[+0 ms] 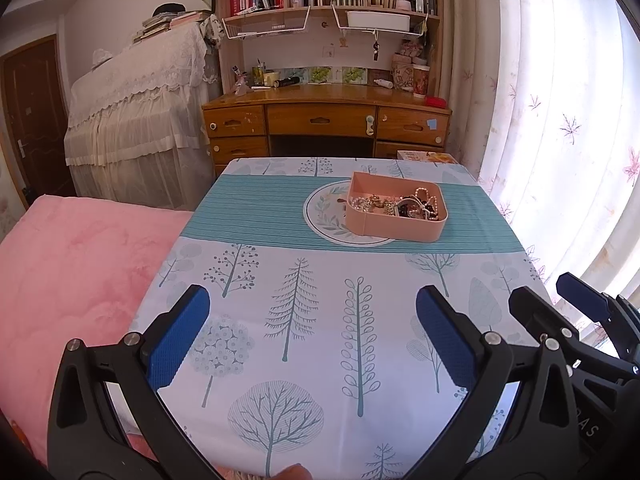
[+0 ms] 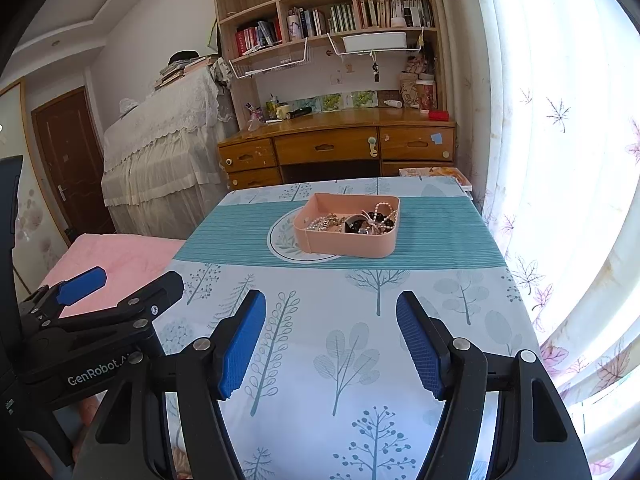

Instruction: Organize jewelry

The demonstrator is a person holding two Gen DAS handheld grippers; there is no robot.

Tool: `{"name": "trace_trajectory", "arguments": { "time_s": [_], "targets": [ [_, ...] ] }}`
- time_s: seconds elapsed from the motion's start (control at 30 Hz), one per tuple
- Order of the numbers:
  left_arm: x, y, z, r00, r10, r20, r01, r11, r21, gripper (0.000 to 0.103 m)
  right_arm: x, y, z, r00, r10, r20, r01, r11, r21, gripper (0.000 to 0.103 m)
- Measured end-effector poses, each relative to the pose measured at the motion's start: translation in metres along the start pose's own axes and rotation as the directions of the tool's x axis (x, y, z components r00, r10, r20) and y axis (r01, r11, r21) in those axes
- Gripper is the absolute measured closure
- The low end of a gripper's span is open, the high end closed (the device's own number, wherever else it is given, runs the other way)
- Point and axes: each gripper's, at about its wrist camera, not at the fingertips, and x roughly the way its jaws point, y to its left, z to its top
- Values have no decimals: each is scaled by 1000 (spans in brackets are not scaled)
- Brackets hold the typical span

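The pink tray (image 2: 347, 226) is sitting ahead of both grippers, well apart from them — slightly right of the left gripper (image 1: 312, 332), nearly straight ahead of the right gripper (image 2: 331, 344), which looks the nearer. Its long side is running crosswise. Both grippers are hanging spread wide, gripping nothing. Inside the smooth, rounded-corner plastic walls, the jewelry (image 2: 360, 220) is lying tangled — pearly strands, dark glossy beads, fine chain — over a round leaf-printed mat (image 1: 324, 216).

Matt pink plastic tray (image 2: 347, 240) on a ribbed teal cloth runner (image 2: 440, 236); beyond the tray, a glossy varnished wooden desk (image 2: 340, 148); gripper pads (image 2: 242, 344) textured blue.
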Motion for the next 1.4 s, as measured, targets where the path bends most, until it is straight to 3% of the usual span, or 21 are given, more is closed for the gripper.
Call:
{"name": "trace_trajectory", "arguments": {
  "time_s": [1.4],
  "targets": [
    [0, 3, -11, 1000, 5, -11, -5, 1000, 4, 1, 14, -4, 4, 1000, 6, -14, -6, 1000, 9, 34]
  ]
}}
